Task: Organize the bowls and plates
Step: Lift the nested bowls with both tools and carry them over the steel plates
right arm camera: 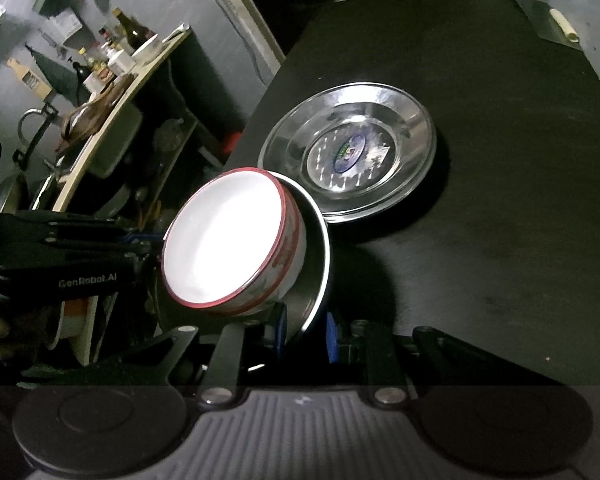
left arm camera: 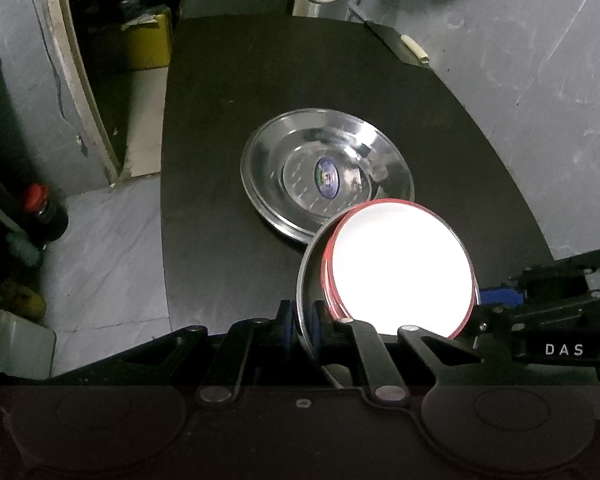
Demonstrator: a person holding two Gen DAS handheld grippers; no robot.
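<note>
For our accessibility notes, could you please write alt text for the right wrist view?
The right gripper clamps the rim of a steel plate carrying a tilted white bowl, above a black table where another steel plate lies.

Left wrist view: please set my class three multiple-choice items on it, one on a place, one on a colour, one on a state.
1. Where does the white bowl sit?
A. On the floor
B. Inside the held steel dish
C. On a shelf

2. The white bowl's rim is:
A. Blue
B. Green
C. Red

3. The left gripper is:
A. Open, holding nothing
B. Shut on the held steel dish's rim
C. Shut on the white bowl

Answers: B, the steel rim curves around the bowl; C, a red band edges it; B, both pads press on the thin steel rim.
</note>
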